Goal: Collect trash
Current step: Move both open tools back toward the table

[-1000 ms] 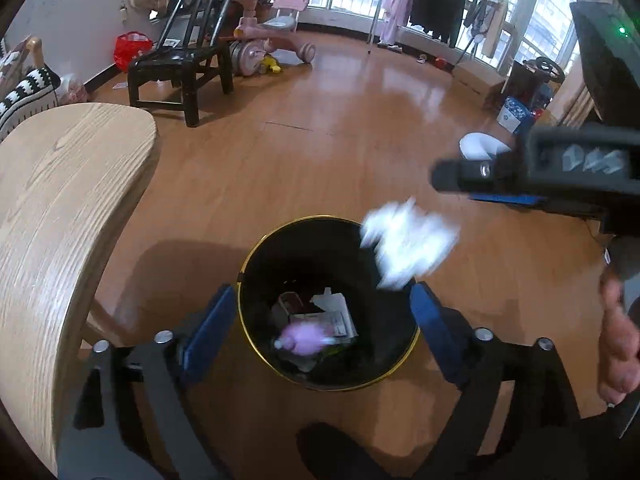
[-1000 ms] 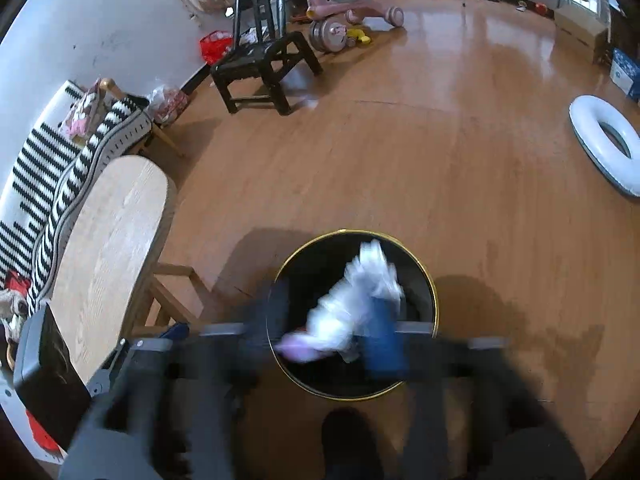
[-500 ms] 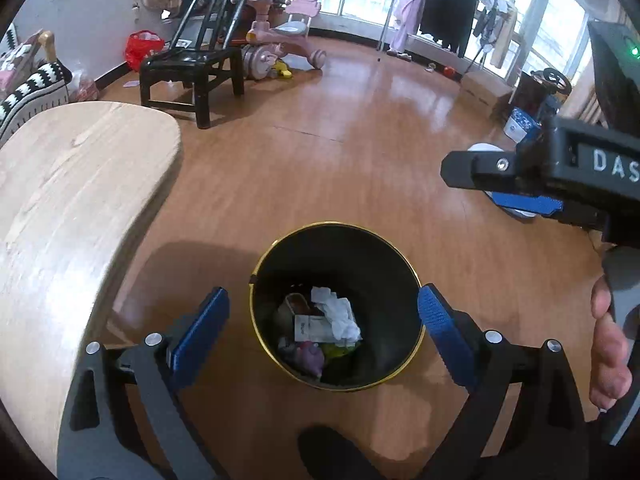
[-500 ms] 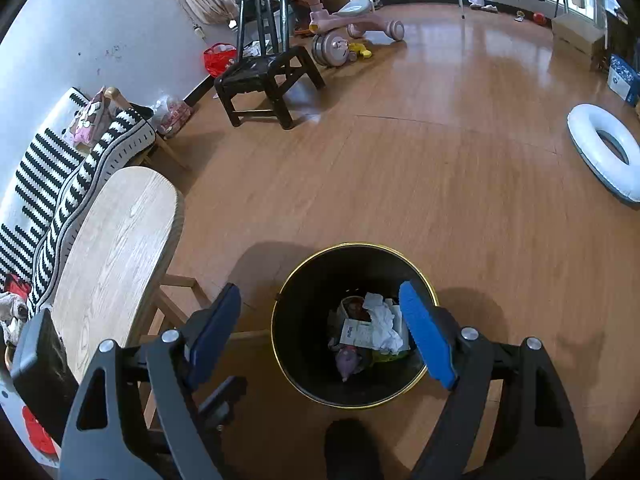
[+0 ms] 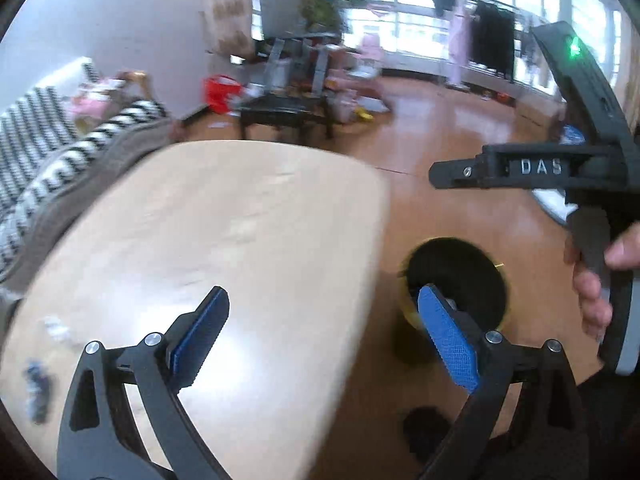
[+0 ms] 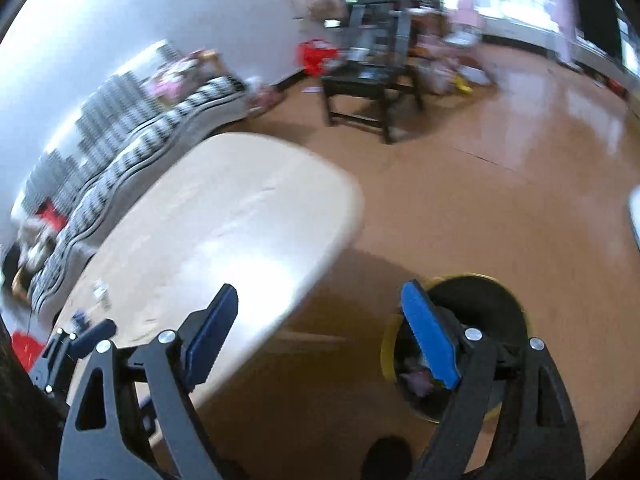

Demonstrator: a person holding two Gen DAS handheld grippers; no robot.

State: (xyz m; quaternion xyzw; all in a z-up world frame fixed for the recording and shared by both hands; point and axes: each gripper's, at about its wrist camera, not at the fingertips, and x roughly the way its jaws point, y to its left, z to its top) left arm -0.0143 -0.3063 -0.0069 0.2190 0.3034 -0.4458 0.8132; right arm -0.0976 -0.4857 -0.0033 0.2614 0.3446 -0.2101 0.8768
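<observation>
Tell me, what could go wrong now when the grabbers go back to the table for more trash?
1. The pictures are blurry, so both open grippers seem to be swinging fast; the left gripper could bump the wooden table edge.
2. The small scraps lie near the table's rim, so a clumsy grab might knock them onto the floor.
3. The right gripper hangs close above the black bin; a low swing could tip it.

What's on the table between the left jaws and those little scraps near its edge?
Only bare tabletop lies between the left gripper and the small scraps, seen in the left wrist view.
</observation>
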